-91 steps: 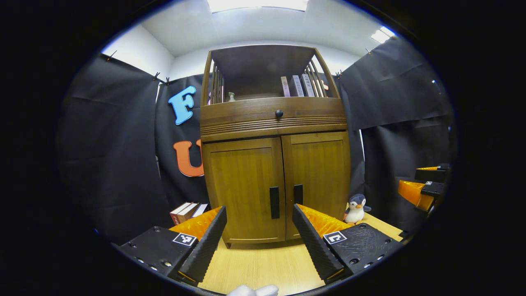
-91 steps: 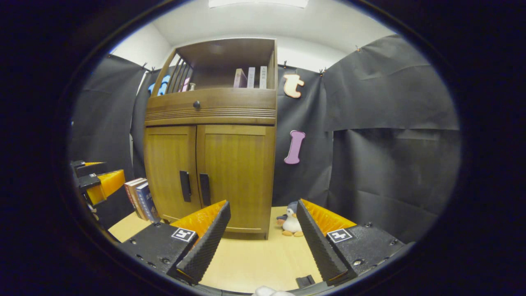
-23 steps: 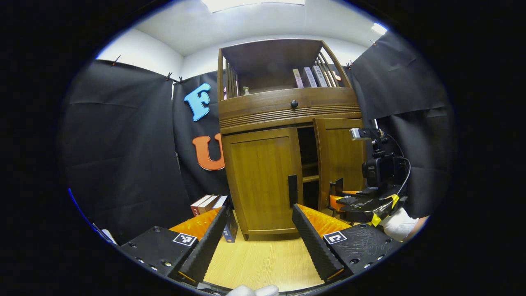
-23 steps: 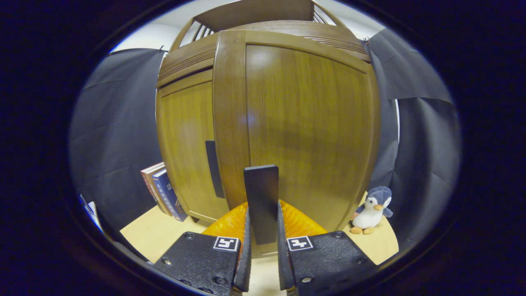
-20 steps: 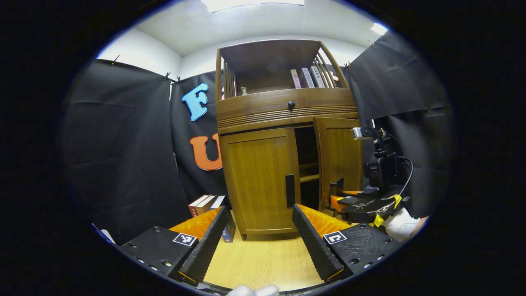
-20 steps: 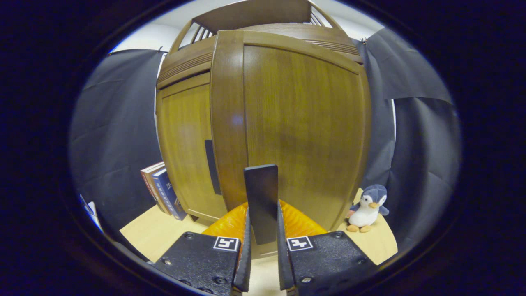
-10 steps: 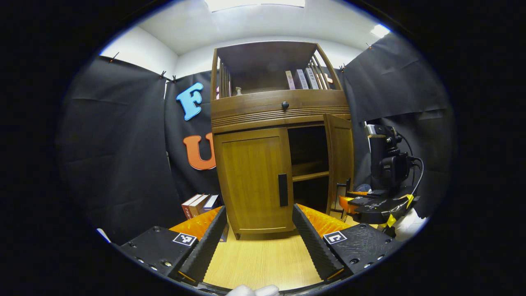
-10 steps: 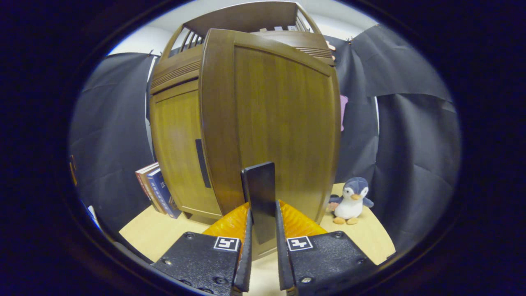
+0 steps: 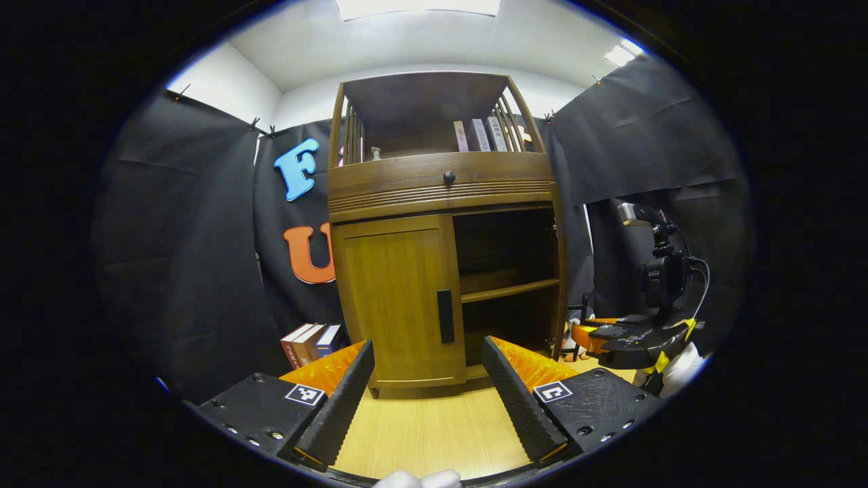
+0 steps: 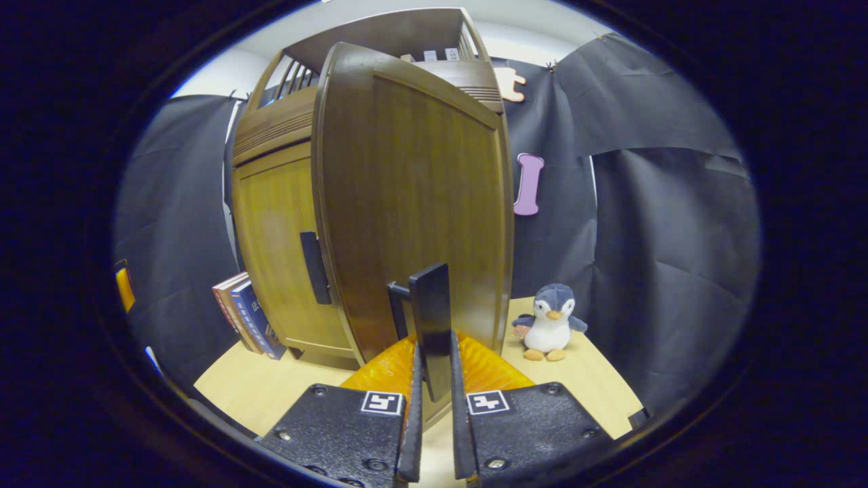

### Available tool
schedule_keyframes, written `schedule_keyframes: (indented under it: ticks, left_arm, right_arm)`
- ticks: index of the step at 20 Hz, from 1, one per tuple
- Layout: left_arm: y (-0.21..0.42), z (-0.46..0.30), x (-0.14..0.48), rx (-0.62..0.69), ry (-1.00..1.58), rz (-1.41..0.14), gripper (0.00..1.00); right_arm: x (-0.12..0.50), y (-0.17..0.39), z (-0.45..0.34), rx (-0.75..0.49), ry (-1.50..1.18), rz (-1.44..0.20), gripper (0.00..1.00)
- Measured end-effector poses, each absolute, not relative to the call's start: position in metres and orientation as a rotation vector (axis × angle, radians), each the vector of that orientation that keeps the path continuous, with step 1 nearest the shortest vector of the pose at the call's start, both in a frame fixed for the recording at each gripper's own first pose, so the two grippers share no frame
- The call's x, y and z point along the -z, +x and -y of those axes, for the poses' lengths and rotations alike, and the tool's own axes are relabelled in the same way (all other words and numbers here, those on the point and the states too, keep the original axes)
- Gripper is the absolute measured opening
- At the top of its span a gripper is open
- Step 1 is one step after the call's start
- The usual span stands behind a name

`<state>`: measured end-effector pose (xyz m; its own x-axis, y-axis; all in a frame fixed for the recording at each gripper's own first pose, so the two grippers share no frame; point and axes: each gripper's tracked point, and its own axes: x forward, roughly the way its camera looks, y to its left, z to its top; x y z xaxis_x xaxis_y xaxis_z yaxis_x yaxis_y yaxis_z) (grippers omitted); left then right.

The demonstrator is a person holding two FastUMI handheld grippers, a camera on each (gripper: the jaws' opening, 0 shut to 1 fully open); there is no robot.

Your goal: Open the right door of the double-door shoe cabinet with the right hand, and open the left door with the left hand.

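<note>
Black cloth walls surround the cabinet (image 9: 441,190). Left gripper view reveals bare inner shelves (image 9: 505,290) beside the closed left door (image 9: 400,298); left gripper (image 9: 427,400) is spread wide. Right gripper view shows the right gripper (image 10: 432,413) clamping the handle (image 10: 432,325) of the swung-out right door (image 10: 420,203), near a penguin (image 10: 549,322).

Both views toward shoe cabinet (image 9: 441,196)

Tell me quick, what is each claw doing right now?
Left gripper: open, holding nothing.
Right gripper: shut on the flat black door handle of the brown wooden right door.
</note>
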<state>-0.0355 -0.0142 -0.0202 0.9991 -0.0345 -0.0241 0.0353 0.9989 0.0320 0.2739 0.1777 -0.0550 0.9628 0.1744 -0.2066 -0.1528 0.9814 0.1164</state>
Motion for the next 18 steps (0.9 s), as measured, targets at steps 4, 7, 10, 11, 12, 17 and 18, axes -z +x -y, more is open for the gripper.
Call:
schedule_keyframes:
  ticks: [4, 7, 10, 11, 12, 17, 18]
  left_arm:
    - [-0.029, 0.033, 0.022, 0.046, 0.020, -0.029, 0.96]
    - [-0.023, 0.054, 0.018, 0.043, -0.001, -0.031, 0.96]
    - [-0.020, 0.073, 0.012, 0.022, -0.012, -0.037, 0.96]
    - [-0.020, 0.080, 0.009, 0.014, -0.010, -0.035, 0.96]
    - [-0.022, 0.086, 0.008, 0.000, -0.006, -0.036, 0.96]
    - [-0.031, 0.119, 0.000, -0.044, -0.003, -0.044, 0.96]
    - [-0.034, 0.124, -0.003, -0.056, 0.006, -0.043, 0.96]
  right_arm:
    - [0.054, 0.271, -0.167, -0.201, 0.106, -0.215, 0.15]
    - [0.055, 0.267, -0.157, -0.224, 0.099, -0.215, 0.13]
    - [0.057, 0.267, -0.147, -0.252, 0.120, -0.232, 0.10]
    - [0.055, 0.264, -0.145, -0.264, 0.119, -0.231, 0.10]
    - [0.055, 0.267, -0.144, -0.282, 0.101, -0.227, 0.07]
    - [0.056, 0.265, -0.124, -0.381, 0.075, -0.233, 0.06]
    - [0.056, 0.267, -0.120, -0.396, 0.069, -0.230, 0.06]
